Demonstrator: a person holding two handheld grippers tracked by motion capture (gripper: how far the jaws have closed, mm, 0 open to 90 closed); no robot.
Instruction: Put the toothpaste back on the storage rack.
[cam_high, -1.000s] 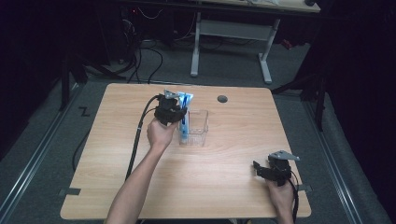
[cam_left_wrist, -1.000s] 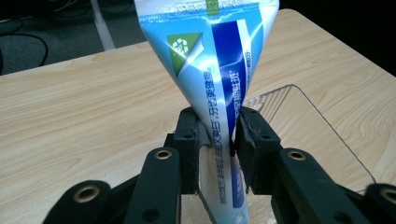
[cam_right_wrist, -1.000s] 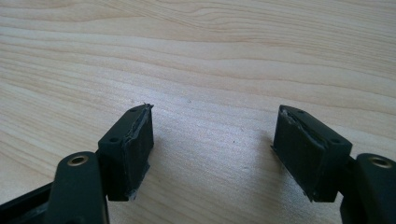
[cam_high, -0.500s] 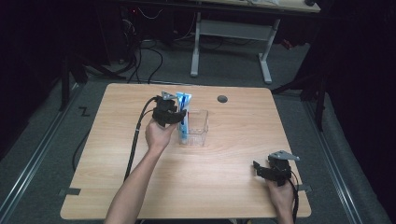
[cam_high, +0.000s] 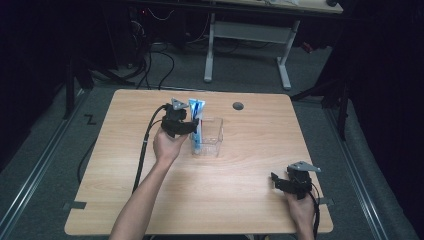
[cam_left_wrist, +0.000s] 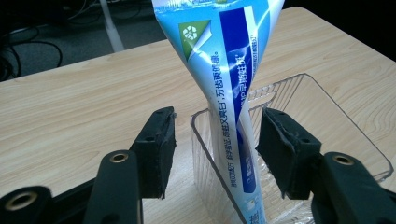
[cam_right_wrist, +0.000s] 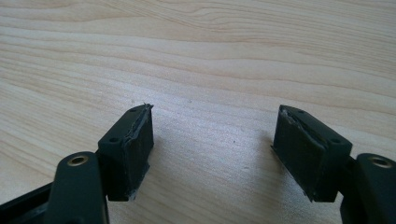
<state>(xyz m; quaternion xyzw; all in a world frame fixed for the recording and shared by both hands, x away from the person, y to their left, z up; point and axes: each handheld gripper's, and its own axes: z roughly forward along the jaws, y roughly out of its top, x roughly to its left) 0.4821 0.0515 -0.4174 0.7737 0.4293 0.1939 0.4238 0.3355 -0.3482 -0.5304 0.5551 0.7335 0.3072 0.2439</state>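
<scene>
Wooden table (cam_high: 150, 200): soft, light toothpaste tube (cam_left_wrist: 229, 93) stands in clear bin (cam_left_wrist: 336, 121), left gripper (cam_left_wrist: 215, 149) spread around it; right gripper (cam_right_wrist: 212, 154) open, empty.

1. Toothpaste tube (cam_left_wrist: 231, 84): light blue with a dark blue band, white lettering and a green square emblem.
2. Container (cam_left_wrist: 336, 135): clear, colourless plastic.
3. Desk (cam_high: 250, 150): pale wood grain.
4. Left tongs (cam_left_wrist: 215, 149), right tongs (cam_right_wrist: 212, 149): matte black.

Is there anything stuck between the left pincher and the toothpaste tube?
Nothing visible blocks it. The left gripper is open, one jaw on each side of the toothpaste tube, which stands upright in the clear plastic box. One wall of the box also sits between the jaws, beside the tube.
</scene>
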